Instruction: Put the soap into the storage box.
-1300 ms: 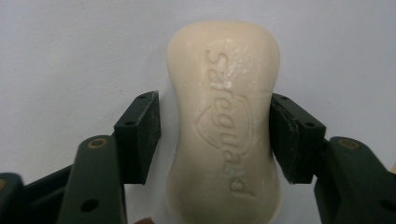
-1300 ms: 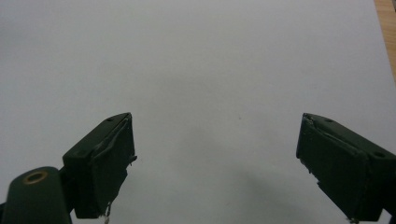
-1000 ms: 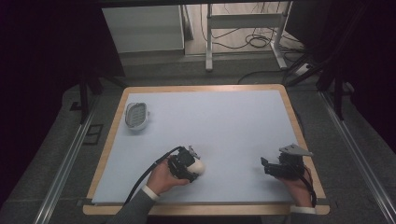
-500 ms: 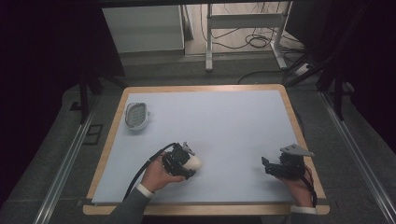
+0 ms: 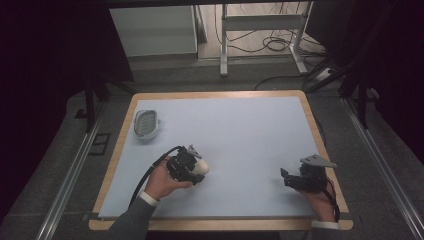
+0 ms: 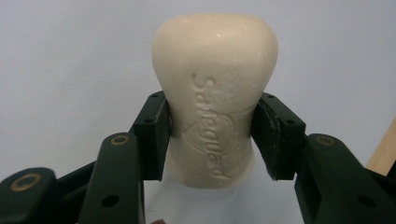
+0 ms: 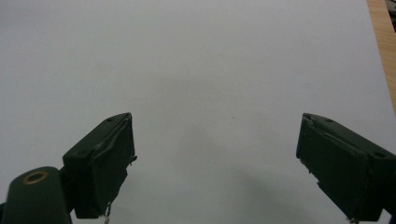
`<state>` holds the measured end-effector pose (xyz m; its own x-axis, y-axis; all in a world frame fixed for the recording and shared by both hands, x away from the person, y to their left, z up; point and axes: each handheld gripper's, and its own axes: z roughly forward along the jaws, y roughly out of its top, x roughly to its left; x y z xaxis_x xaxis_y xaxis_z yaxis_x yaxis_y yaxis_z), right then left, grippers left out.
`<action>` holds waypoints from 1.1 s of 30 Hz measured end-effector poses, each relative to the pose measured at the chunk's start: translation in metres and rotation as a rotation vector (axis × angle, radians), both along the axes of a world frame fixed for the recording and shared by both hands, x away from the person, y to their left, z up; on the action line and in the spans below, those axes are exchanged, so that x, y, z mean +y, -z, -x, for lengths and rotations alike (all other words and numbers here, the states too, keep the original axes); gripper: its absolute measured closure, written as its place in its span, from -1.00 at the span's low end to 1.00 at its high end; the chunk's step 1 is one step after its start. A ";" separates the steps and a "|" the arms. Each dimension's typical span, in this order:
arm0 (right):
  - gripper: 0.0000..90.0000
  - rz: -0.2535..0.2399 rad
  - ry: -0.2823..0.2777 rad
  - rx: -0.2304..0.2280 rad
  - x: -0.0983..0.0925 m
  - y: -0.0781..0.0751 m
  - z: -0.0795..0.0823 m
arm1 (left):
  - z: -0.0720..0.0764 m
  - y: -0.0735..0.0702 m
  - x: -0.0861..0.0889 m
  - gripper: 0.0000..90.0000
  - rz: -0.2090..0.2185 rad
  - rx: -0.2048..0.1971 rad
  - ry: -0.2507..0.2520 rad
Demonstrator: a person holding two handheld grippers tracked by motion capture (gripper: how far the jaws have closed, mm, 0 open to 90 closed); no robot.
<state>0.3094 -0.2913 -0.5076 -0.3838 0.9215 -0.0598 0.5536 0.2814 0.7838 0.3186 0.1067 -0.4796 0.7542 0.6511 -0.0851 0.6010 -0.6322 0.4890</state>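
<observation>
Nearest to where I stood, the left gripper (image 6: 212,135) had its jaws clamped on the waist of a cream bar of soap (image 6: 215,93), one pad on each narrowed flank, with the wider end sticking out beyond the fingertips. From above, the bar (image 5: 201,166) sat at the front left of the pale blue table (image 5: 240,130), just off or barely on the surface; I could not tell which.

The grip looked like the weak spot to me. Soap is slick, and the pads held only the pinched middle, so a quick swing or a tilt might have let the heavier end pivot or squirt forward out of the jaws. Squeezing harder could have dented it.

Further right, the right gripper (image 5: 287,178) rested near the table's edge with its jaws wide apart and nothing between them (image 7: 215,158), too far off to catch a dropped bar.

Farthest away, a small white soap dish (image 5: 146,123) lay near the left rim. If that was the destination, a misjudged release could have left the bar skidding off its ribbed base or nudging the light dish toward the wooden border.
</observation>
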 end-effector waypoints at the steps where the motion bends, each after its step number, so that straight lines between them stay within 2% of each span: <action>1: -0.74 0.000 0.001 -0.001 0.000 0.000 0.000 | 0.000 0.000 0.001 0.11 0.000 0.001 -0.001; 14: -0.74 -0.001 0.003 -0.001 0.000 0.001 0.000 | -0.006 -0.007 0.016 0.11 0.037 -0.010 -0.030; 23: -0.74 0.001 0.005 0.004 -0.001 0.002 -0.001 | -0.011 -0.011 0.023 0.11 0.036 -0.019 -0.046; 26: -0.74 0.002 0.004 0.004 -0.001 0.002 -0.001 | -0.013 -0.013 0.026 0.11 0.043 -0.032 -0.062; 33: -0.74 0.004 0.006 0.005 -0.002 0.002 -0.001 | -0.021 -0.016 0.037 0.11 0.042 -0.032 -0.089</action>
